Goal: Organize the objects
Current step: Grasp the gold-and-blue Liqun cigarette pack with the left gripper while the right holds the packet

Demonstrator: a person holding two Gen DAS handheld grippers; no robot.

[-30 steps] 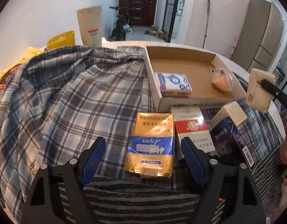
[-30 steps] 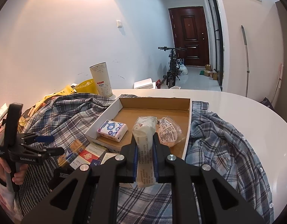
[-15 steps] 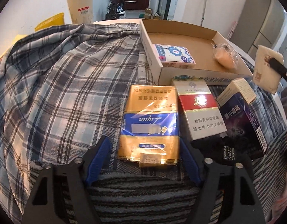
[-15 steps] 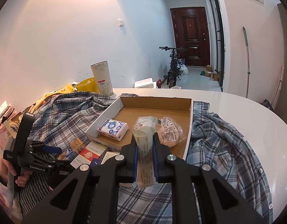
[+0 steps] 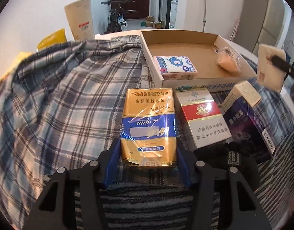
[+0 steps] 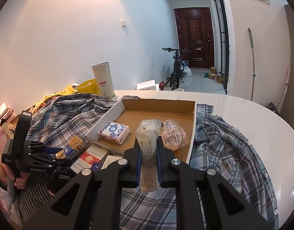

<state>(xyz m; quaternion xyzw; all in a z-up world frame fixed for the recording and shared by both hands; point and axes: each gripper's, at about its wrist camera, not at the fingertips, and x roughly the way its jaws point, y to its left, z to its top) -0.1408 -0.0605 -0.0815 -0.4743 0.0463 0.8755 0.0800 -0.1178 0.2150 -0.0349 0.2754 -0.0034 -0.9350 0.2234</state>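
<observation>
Straddling the gold pack (image 5: pixel 148 126), with the left gripper (image 5: pixel 148 151) now closed in from wide apart a second ago, blue pads (image 5: pixel 114 159) against both long sides at the pack's near end. Pack flat on the plaid shirt (image 5: pixel 66 103), just short of the cardboard box (image 5: pixel 202 83), beside the red and white pack (image 5: pixel 202 118) and the dark purple box (image 5: pixel 244 118). Right gripper (image 6: pixel 148 161) clamped as before on a white wrapped packet (image 6: pixel 148 134), held over the box's near edge; barely shifted. Inside the box: tissue pack (image 5: pixel 174 65) and bagged bun (image 5: pixel 227 61), unmoved.
</observation>
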